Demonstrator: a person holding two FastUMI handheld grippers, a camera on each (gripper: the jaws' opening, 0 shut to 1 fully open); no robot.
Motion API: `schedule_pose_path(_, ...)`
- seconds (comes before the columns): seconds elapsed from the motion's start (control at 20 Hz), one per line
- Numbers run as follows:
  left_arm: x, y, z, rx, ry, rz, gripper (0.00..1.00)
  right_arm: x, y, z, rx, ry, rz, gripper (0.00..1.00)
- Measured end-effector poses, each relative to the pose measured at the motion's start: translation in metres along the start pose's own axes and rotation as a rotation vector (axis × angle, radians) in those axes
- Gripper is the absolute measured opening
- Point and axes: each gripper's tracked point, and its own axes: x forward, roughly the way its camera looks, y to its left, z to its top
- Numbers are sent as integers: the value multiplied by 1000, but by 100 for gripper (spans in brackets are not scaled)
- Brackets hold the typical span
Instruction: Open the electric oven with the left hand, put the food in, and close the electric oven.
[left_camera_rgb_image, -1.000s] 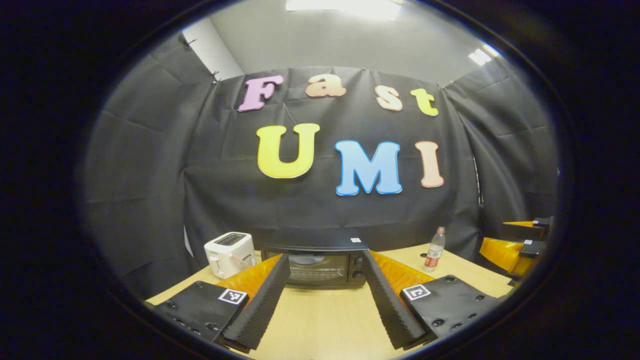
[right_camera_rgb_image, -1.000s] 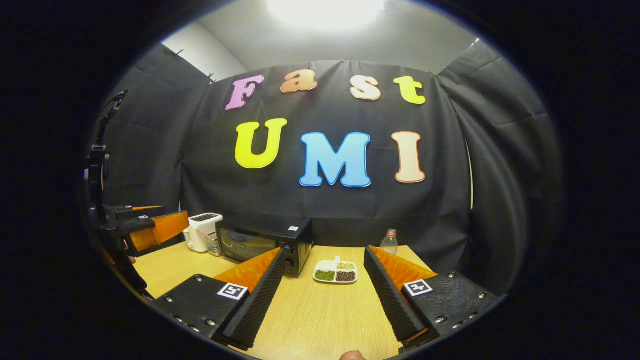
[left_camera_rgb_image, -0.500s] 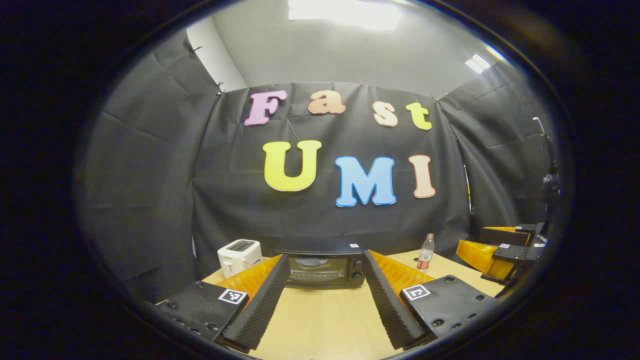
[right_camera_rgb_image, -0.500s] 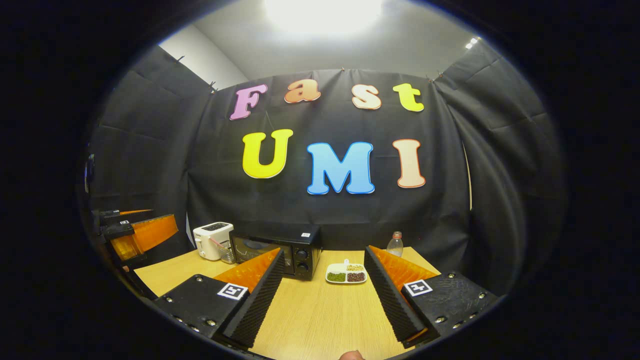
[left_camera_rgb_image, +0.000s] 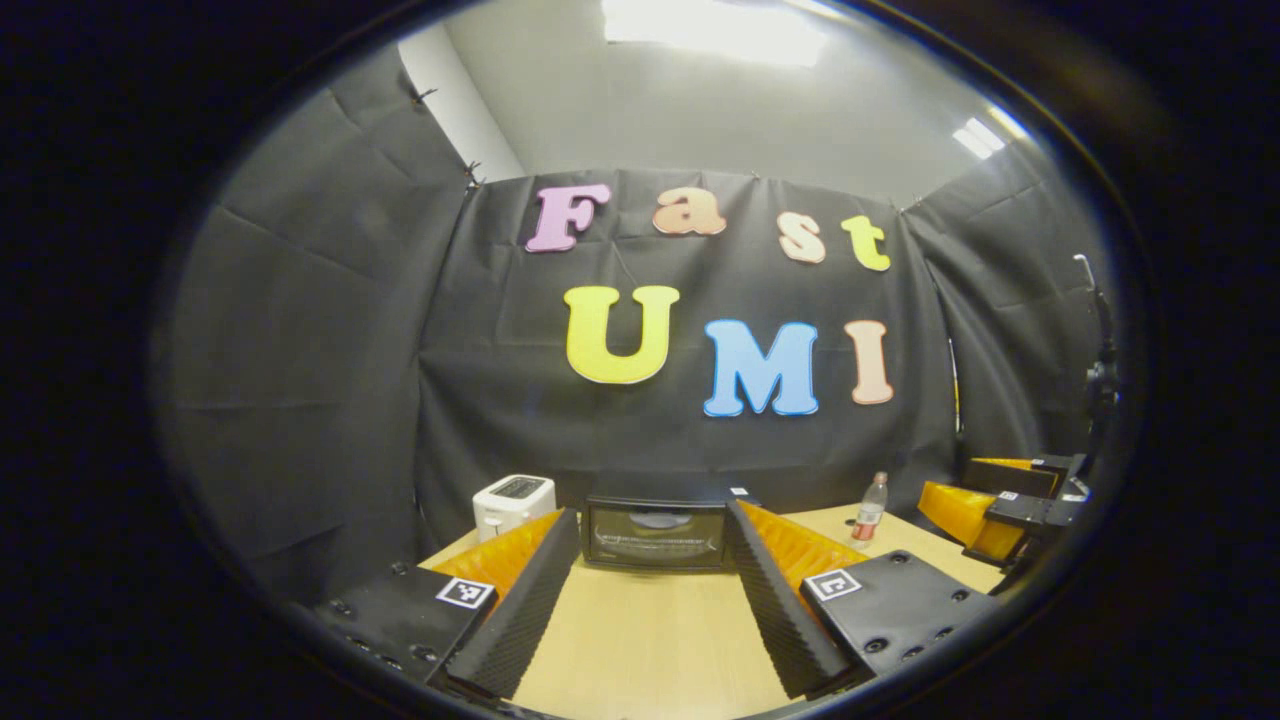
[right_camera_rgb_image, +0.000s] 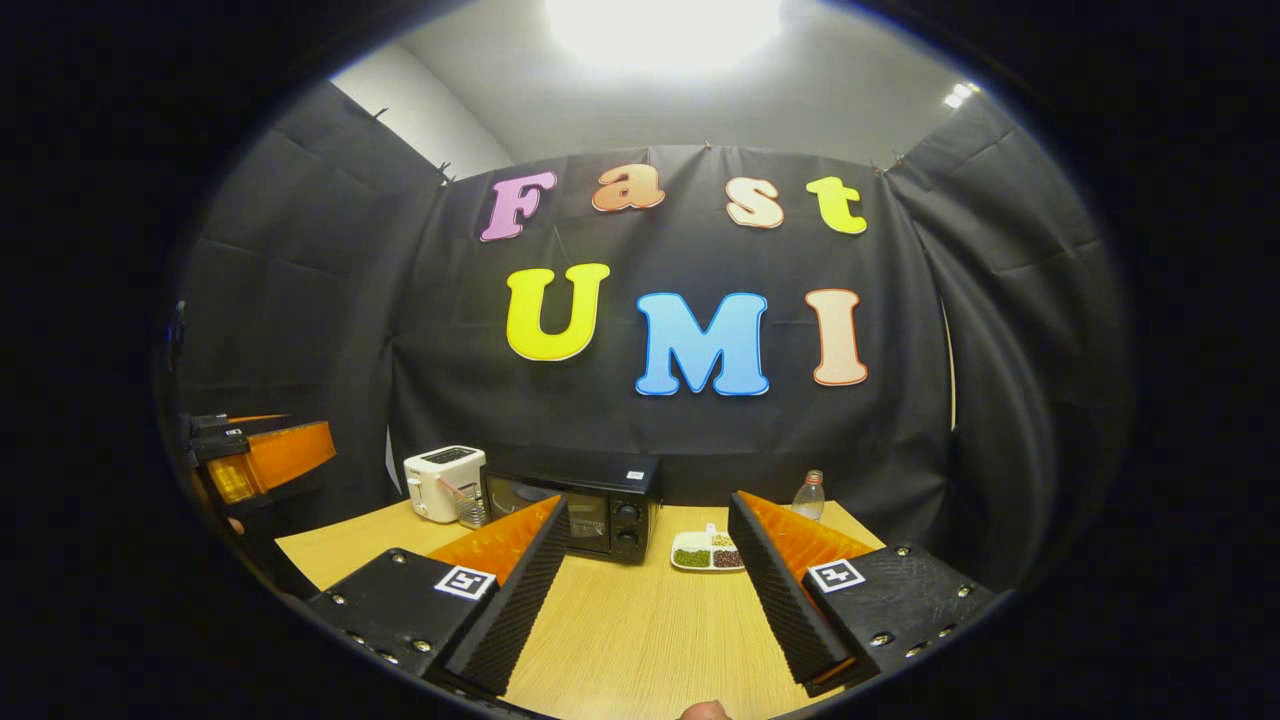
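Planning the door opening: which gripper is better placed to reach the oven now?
Left. The left gripper faces the closed oven head-on, framed between its open fingers. The right gripper aims beside it, toward the food tray.

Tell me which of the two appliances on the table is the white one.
The toaster, left of the oven. It is white with slots on top; the oven is black with a glass door and knobs.

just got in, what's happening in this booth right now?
A person holds a gripper in each hand above a wooden table. Both the left gripper and the right gripper are open and empty. The left one faces the black electric oven, whose door is shut. The food tray sits on the table right of the oven, untouched. A toaster and a bottle stand nearby.
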Motion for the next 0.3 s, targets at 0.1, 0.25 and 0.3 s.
schedule_pose_path(0.1,0,1,1,14,-6,-3,100,2,0,4,16,-10,-2,98)
schedule_pose_path(0.25,0,2,4,21,-11,-3,100,4,3,3,24,-2,17,98)
schedule_pose_path(0.3,0,0,6,17,-16,-7,100,5,1,3,17,-1,14,98)
